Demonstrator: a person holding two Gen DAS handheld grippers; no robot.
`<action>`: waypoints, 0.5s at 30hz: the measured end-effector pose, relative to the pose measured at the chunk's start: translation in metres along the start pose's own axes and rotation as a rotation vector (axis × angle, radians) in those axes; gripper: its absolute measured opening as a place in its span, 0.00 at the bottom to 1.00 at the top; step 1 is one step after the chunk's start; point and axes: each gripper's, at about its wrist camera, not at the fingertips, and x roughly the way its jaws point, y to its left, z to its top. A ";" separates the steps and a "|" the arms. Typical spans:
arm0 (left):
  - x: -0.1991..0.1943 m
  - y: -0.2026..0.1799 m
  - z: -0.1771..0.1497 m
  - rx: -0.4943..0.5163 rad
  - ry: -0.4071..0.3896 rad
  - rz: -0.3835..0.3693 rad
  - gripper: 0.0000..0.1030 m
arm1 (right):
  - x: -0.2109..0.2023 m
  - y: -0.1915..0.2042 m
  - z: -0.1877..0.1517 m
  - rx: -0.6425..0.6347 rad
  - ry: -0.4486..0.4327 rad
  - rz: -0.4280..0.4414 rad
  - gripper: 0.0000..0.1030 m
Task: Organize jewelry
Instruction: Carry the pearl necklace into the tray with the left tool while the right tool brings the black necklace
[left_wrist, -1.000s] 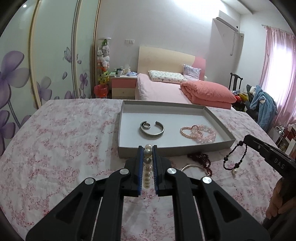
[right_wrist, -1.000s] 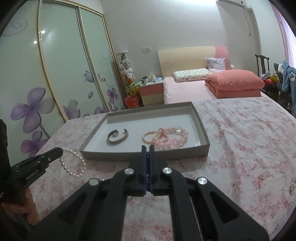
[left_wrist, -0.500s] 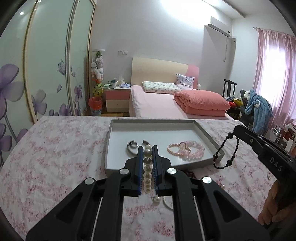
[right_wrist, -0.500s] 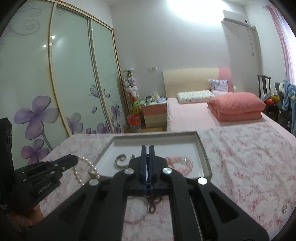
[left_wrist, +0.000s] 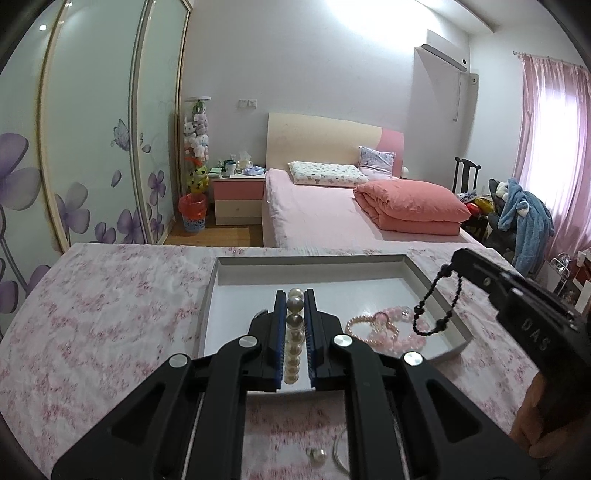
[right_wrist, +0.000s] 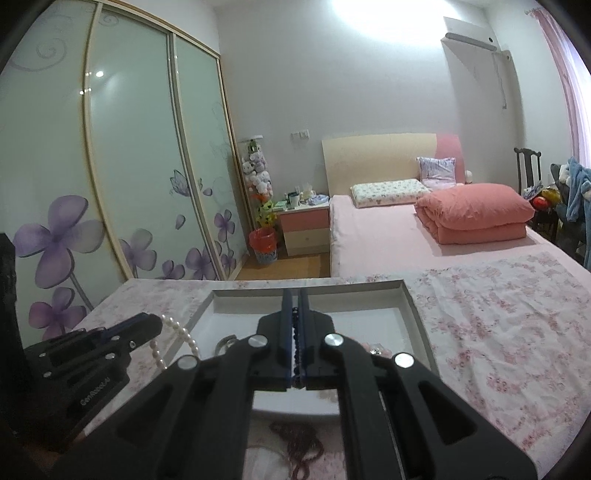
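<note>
Both grippers clenched over tray (left_wrist: 212, 295): left gripper (left_wrist: 294, 295) grasps pearls (left_wrist: 294, 332), right gripper (right_wrist: 294, 295) grasps dark beads (left_wrist: 436, 306); dangling loops may tangle or snag pink bracelets (left_wrist: 388, 328) on release.

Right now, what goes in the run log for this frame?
left hand-held gripper: shut on pearl necklace | right hand-held gripper: shut on dark bead bracelet | both above tray | pink bracelets in tray
</note>
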 end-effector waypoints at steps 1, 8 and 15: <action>0.005 0.000 0.001 0.000 0.002 0.000 0.10 | 0.005 -0.001 0.000 0.002 0.005 0.000 0.04; 0.030 -0.004 0.004 -0.002 0.028 -0.018 0.10 | 0.046 -0.011 -0.002 0.039 0.062 0.012 0.04; 0.050 -0.008 0.000 -0.007 0.070 -0.029 0.10 | 0.068 -0.016 -0.009 0.048 0.105 -0.004 0.05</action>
